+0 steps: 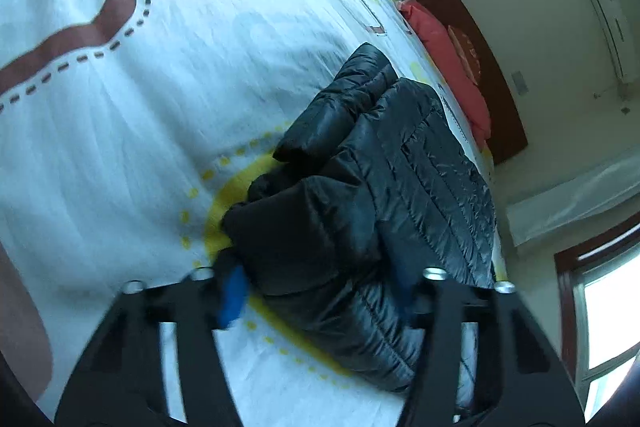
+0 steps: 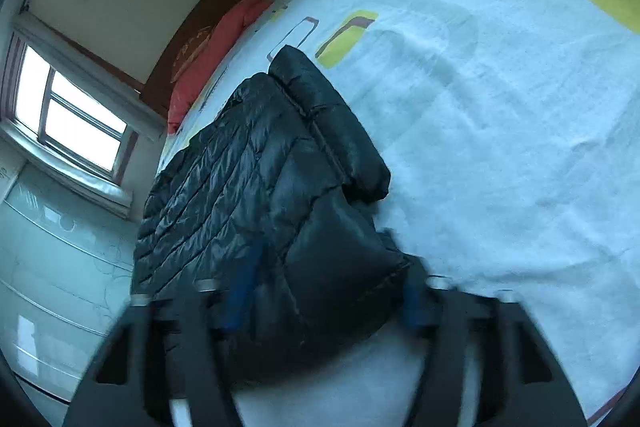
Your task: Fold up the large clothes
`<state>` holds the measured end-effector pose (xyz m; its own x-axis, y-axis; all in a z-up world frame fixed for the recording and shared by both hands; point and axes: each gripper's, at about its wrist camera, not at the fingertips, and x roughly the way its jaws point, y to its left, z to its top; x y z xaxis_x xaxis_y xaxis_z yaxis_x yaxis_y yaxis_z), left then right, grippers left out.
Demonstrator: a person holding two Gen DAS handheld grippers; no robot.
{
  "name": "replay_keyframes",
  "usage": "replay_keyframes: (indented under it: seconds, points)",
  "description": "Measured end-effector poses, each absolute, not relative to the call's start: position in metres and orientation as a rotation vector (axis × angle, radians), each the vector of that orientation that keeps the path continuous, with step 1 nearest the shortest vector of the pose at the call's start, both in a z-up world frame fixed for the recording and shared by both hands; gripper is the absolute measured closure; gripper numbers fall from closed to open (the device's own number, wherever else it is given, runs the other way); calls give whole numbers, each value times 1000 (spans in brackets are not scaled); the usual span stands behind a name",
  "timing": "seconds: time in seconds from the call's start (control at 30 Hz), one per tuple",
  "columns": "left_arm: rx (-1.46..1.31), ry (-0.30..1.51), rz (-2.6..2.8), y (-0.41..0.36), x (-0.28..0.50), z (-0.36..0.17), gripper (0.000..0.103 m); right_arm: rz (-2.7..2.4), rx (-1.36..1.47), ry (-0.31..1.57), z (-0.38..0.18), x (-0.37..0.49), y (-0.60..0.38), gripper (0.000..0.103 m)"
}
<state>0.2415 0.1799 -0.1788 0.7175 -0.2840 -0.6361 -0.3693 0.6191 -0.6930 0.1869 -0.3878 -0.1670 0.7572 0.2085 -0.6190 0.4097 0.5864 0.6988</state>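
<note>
Your left gripper point(image 1: 320, 283) was closed partway on the near corner of the black quilted puffer jacket point(image 1: 380, 167), with padded fabric filling the gap between its blue-tipped fingers point(image 1: 234, 297). Your right gripper point(image 2: 326, 287) held the other near corner the same way, its jaws at middling width and the fold bulging between them, though that view was blurred. The jacket lay folded into a thick bundle on the bed, with one rolled sleeve along its side, near the edge that faced the window.

Nothing else lay on the bed close to the jacket. A red pillow point(image 1: 452, 67) sat at the far end, well apart from it, against a dark brown wooden headboard point(image 1: 500, 99).

The surface was a white bedsheet printed with brown, yellow and pale blue rounded shapes and dotted outlines point(image 1: 160, 127). It was lightly wrinkled, and a yellow ring of the print showed just beside the jacket's near corner. Beyond the bed stood cream walls, with a white wall-mounted air conditioner point(image 1: 612, 27) above the headboard. A bright window with a dark red-brown frame point(image 2: 68, 115) was on the side wall, and a glossy white cabinet front point(image 2: 48, 247) stood below and beside it.

A gold mark point(image 1: 464, 45) showed on the headboard, too blurred for you to read. No other writing could be made out.
</note>
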Motion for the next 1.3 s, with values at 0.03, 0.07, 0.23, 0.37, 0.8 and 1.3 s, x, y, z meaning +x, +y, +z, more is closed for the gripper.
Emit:
replay_keyframes:
  seconds: [0.03,0.07,0.23,0.37,0.8,1.3]
  points:
    - [-917,789,62,178,240,-176,61,-122,963,727,-167,185,-390,67]
    - [-892,786,65,174,240,-173,63,-112,958,722,-166,184,-389,69]
    - [-828,775,73,165,231,-163,77,-99,951,711,-161,173,-386,79]
    - [-795,777,89,163,222,-156,79,-99,950,707,-158,163,-384,81]
    - [-737,804,96,170,174,-145,80,-83,923,718,-149,114,-377,82]
    - [-706,819,70,190,108,-145,71,-49,926,771,-154,62,-377,74]
